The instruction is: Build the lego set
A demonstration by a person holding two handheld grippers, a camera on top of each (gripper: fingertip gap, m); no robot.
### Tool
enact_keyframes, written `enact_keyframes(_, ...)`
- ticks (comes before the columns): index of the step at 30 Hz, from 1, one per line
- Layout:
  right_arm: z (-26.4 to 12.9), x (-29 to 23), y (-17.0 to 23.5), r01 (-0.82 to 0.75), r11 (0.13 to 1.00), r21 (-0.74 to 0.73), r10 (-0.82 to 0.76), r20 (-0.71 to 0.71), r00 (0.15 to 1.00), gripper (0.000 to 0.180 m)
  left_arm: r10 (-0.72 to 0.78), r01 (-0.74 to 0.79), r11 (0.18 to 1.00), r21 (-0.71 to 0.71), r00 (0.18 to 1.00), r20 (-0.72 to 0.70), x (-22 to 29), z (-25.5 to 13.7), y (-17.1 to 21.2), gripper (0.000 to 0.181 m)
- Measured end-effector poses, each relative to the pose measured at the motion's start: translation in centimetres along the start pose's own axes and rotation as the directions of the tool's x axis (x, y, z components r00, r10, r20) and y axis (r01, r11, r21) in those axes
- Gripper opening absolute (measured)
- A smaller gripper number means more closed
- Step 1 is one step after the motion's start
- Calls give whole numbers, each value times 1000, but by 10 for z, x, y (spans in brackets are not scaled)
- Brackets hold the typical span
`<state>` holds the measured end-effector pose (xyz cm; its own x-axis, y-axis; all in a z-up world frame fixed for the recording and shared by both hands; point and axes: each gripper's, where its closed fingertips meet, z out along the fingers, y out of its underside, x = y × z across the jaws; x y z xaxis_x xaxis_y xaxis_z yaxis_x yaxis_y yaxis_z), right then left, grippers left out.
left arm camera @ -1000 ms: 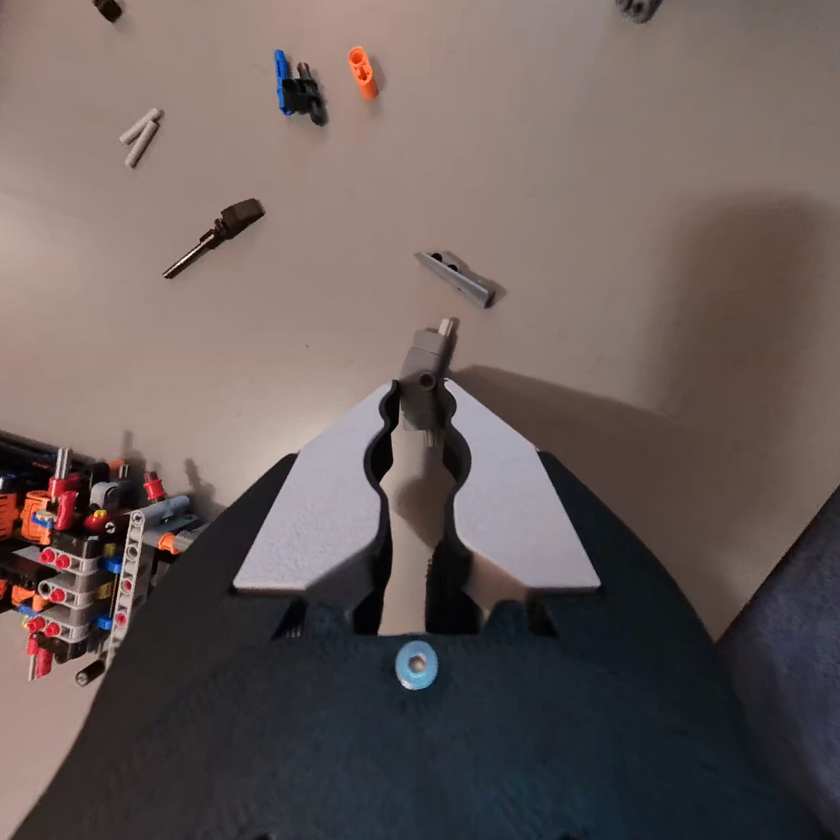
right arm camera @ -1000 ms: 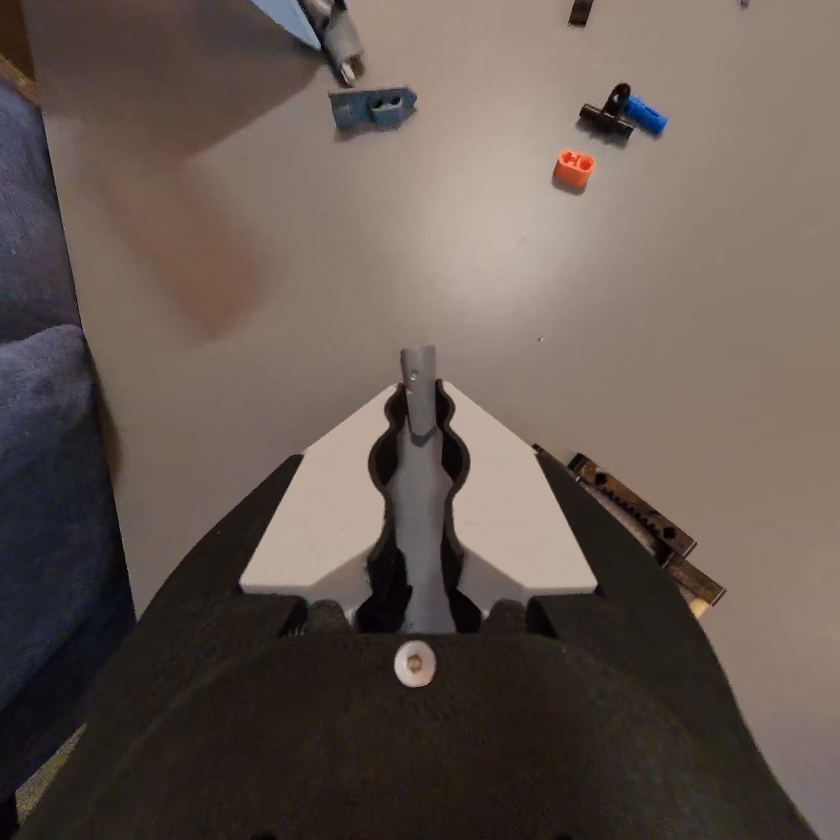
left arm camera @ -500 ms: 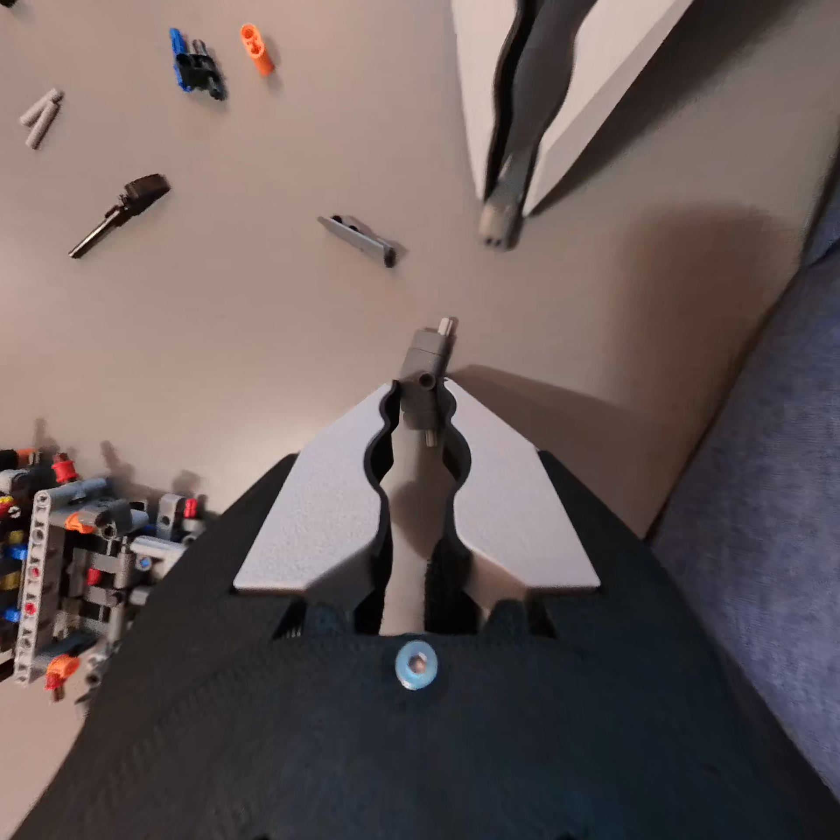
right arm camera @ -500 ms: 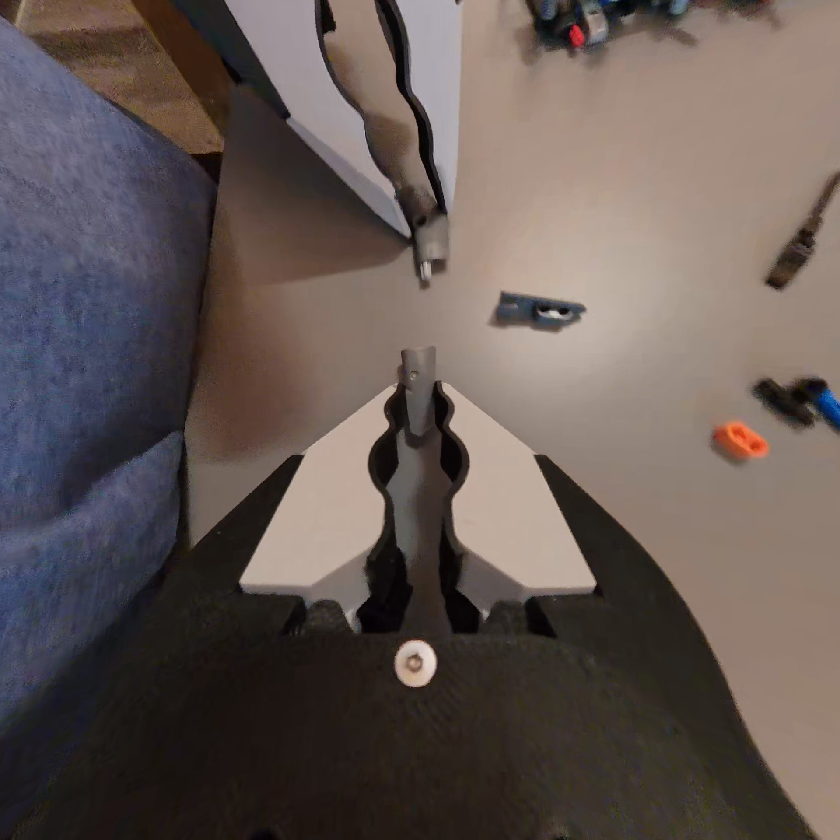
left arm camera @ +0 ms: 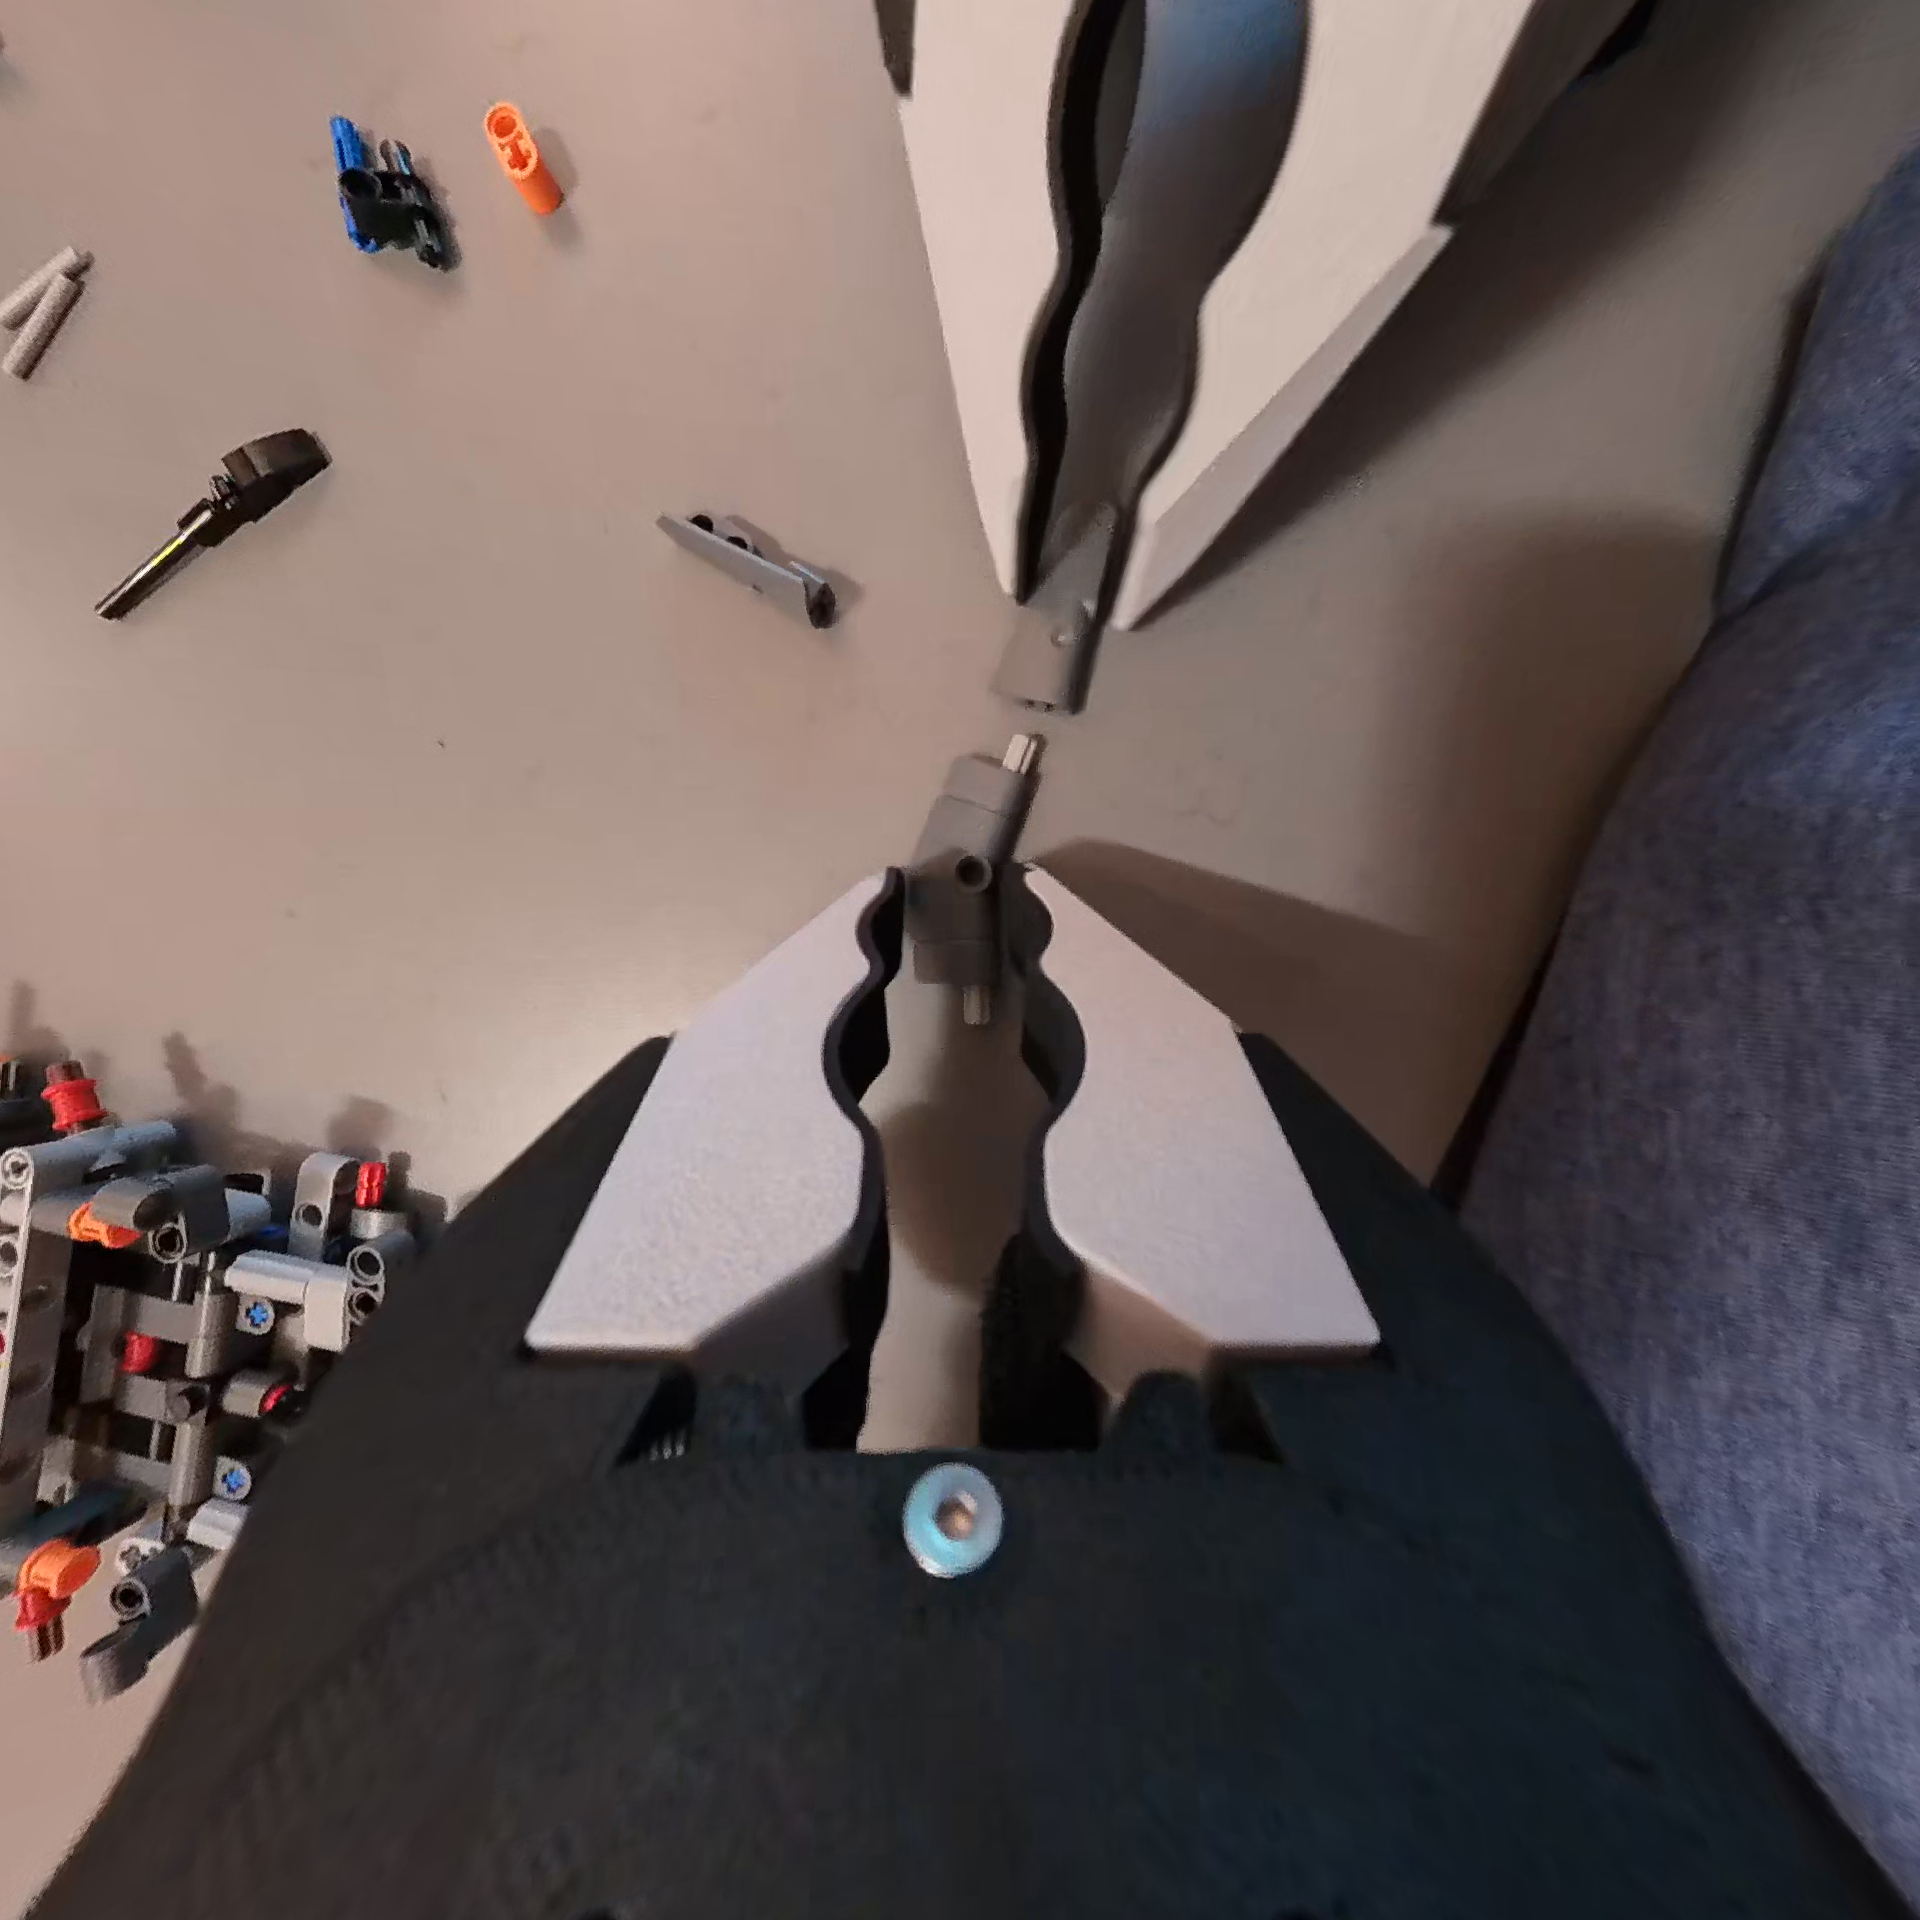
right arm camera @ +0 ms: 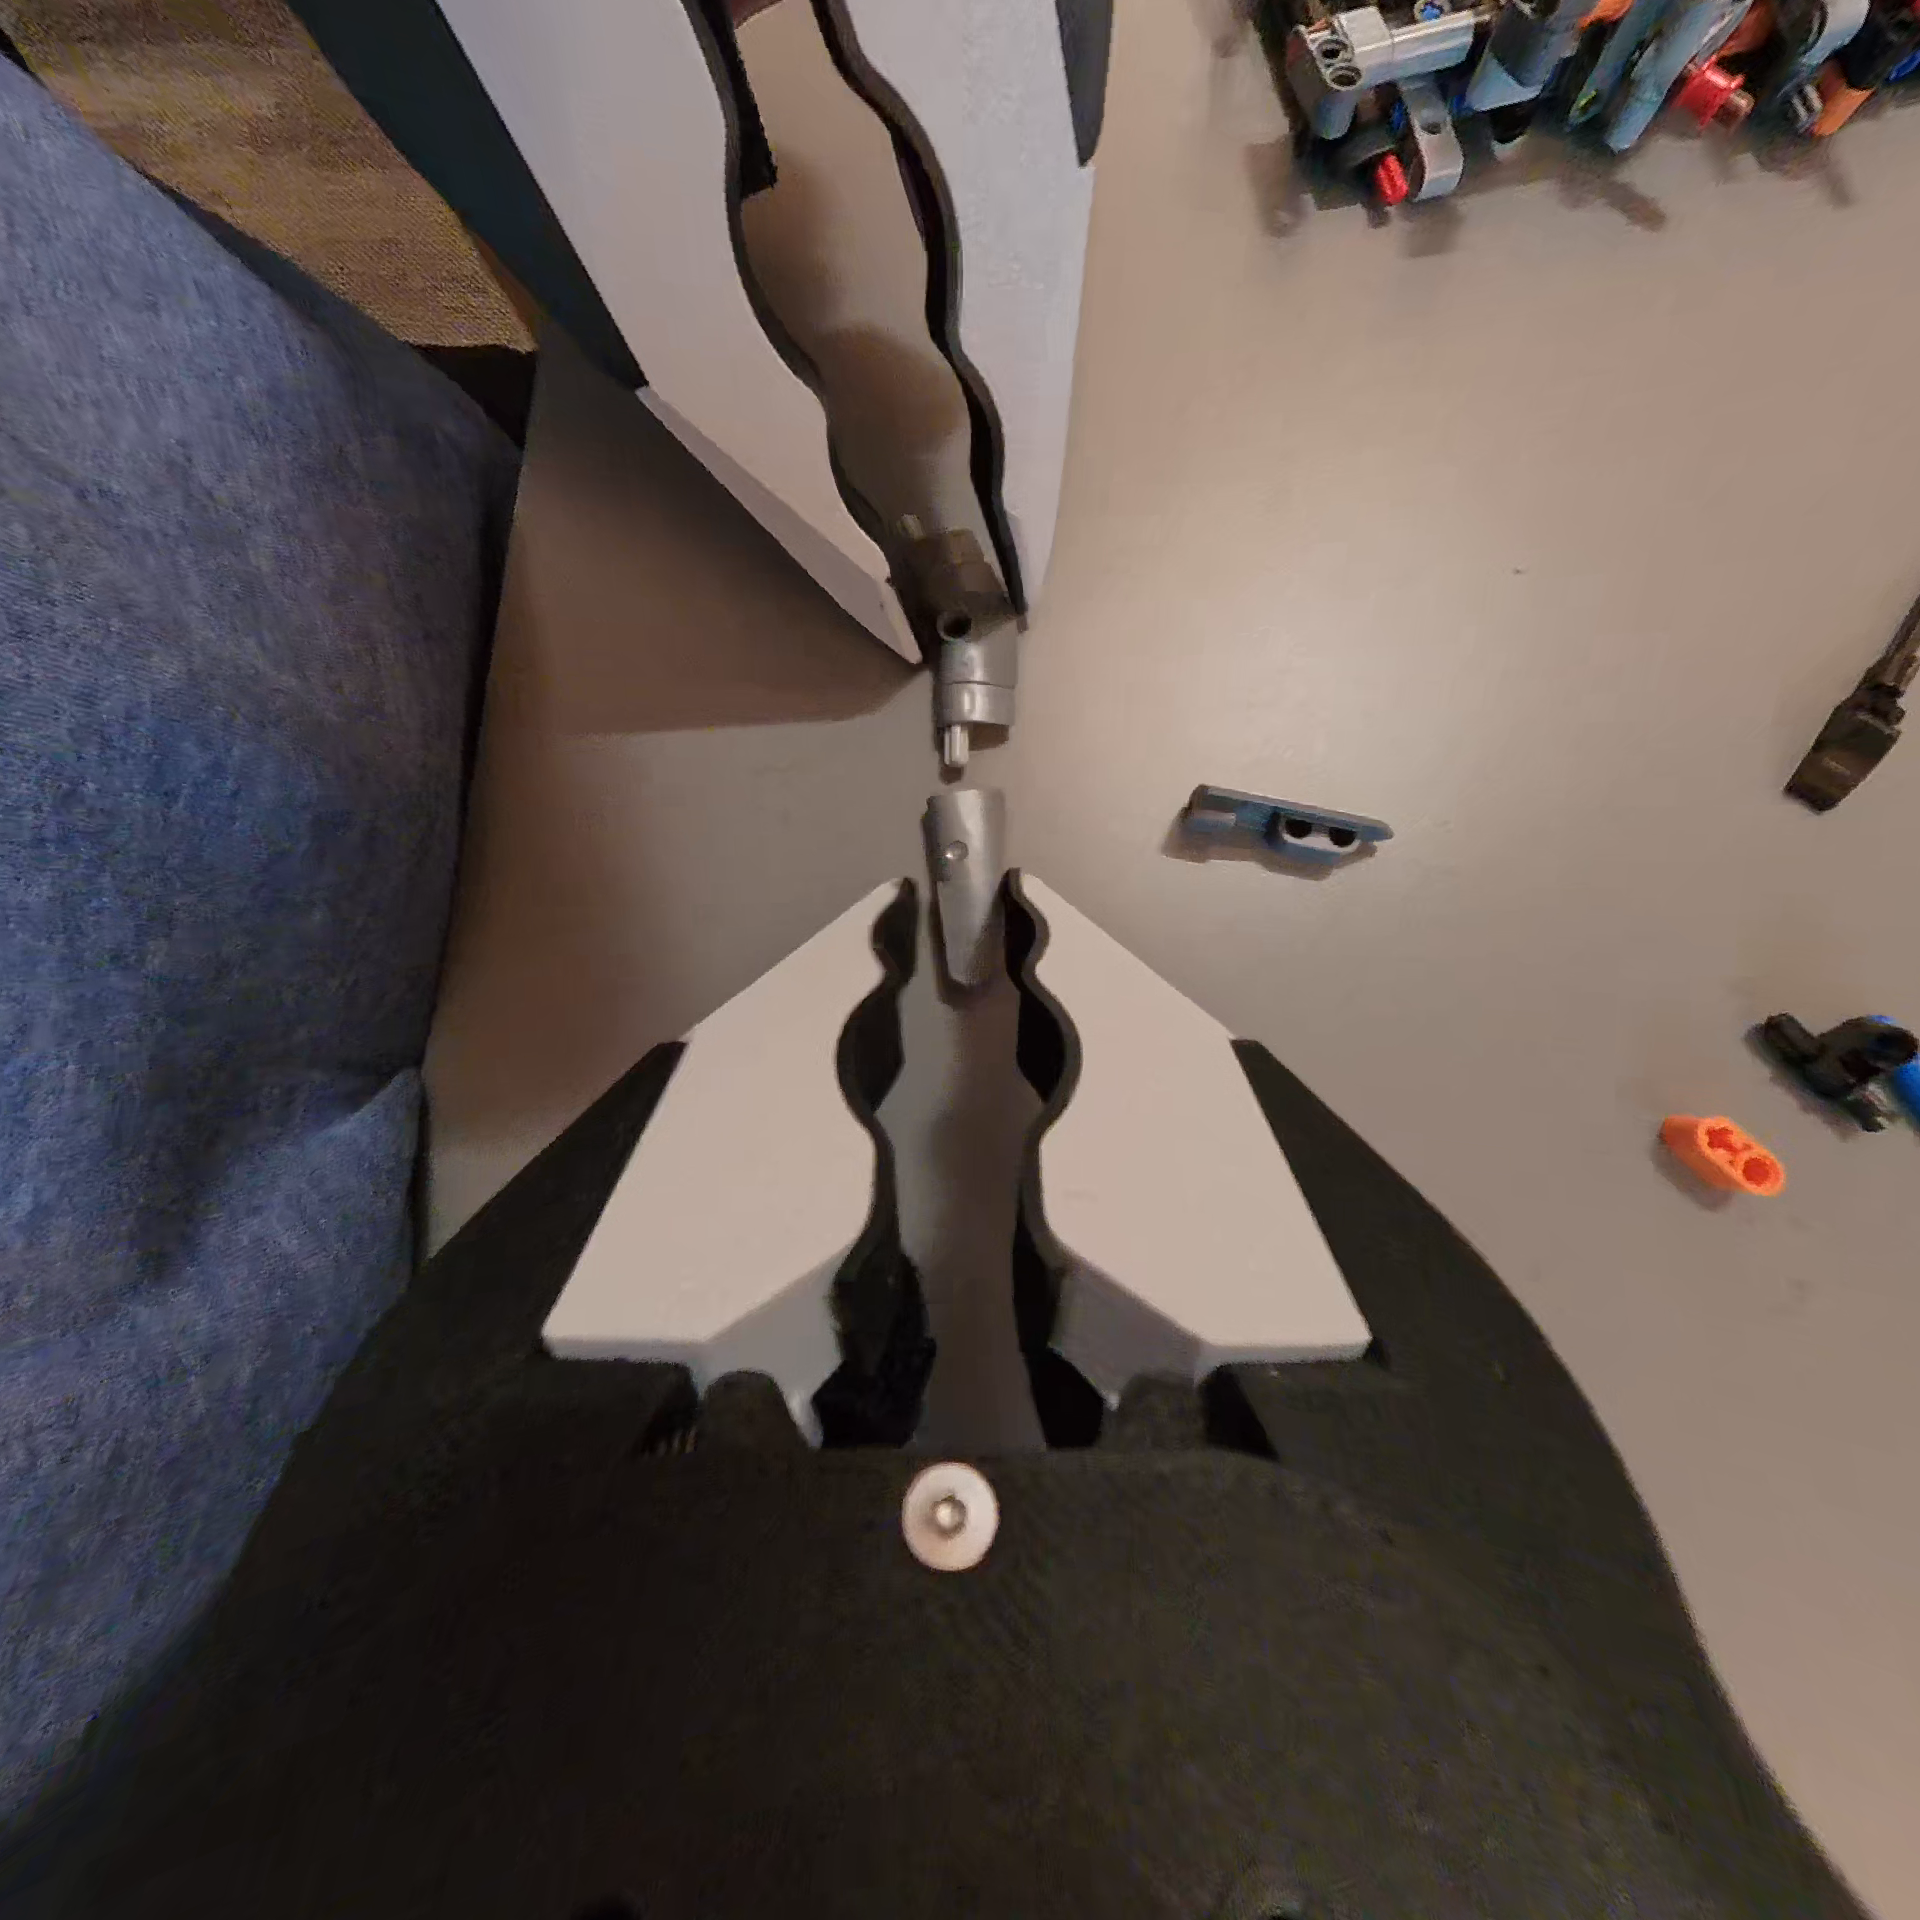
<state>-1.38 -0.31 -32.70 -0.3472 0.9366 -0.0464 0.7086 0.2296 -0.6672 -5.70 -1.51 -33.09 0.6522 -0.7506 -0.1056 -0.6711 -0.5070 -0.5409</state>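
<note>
Grey pin connector point(left arm camera: 961, 847) pinched in left gripper point(left arm camera: 961, 883); right gripper point(right arm camera: 961, 894) clamps grey sleeve point(right arm camera: 961, 868), its rear hidden.

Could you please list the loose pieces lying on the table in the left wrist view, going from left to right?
Pair of light grey pins → black axle piece → blue-and-black connector → orange connector → flat grey piece.
</note>
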Motion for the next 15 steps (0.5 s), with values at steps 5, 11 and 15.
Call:
enact_keyframes(5, 1, 7, -2, -4, 999, 36, 5, -22, 1000, 10, 11, -11, 1000, 0, 1000, -2, -1, 0, 0, 19)
enact_keyframes(11, -35, 4, -29, -203, 913, 354, 138, 200, 970, 10, 19, -20, 1000, 18, 1000, 9, -3, 0, 1, 19)
enact_keyframes(15, -52, 3, -35, -256, 862, 438, 143, 275, 951, 10, 19, -19, 999, 41, 1000, -6, -2, 1, -2, 20)
